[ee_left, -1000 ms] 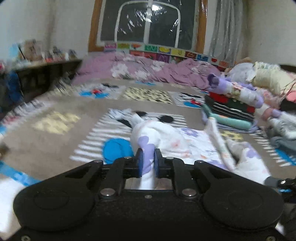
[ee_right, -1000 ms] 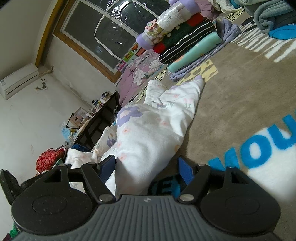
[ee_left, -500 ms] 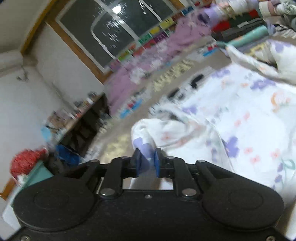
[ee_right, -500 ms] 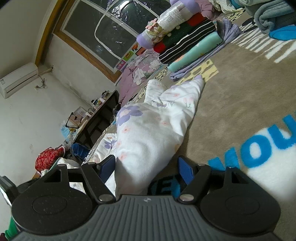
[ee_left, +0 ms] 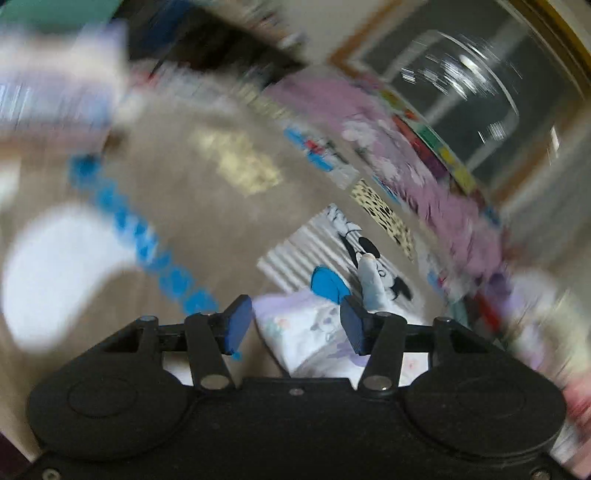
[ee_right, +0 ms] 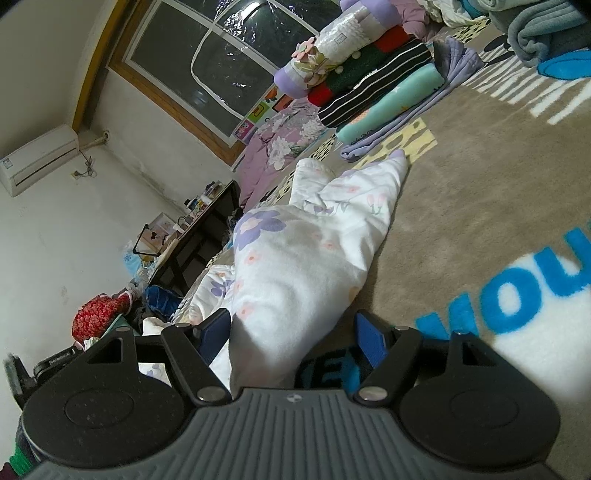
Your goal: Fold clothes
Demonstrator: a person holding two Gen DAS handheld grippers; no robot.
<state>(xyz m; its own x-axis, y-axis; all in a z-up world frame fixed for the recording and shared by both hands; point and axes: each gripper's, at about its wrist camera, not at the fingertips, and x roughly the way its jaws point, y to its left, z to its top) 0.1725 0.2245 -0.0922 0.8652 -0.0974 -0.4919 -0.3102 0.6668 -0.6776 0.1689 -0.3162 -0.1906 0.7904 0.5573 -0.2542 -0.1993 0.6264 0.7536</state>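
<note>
A white garment with purple and pink flowers lies stretched over the beige cartoon rug. My right gripper stands open astride its near end, the cloth bulging up between the blue pads without being pinched. In the blurred left wrist view my left gripper is open, with a fold of the same garment lying below and between its fingers. One sleeve tip points away over the rug's mouse picture.
A stack of folded clothes sits on the rug beyond the garment. Grey folded cloth lies at the far right. A purple blanket lies under the window, and a dark low table stands at the left wall.
My left gripper has let go of the garment and opened, and its view has swung fast and turned blurred. The right gripper has stayed open in the same place over the cloth.
</note>
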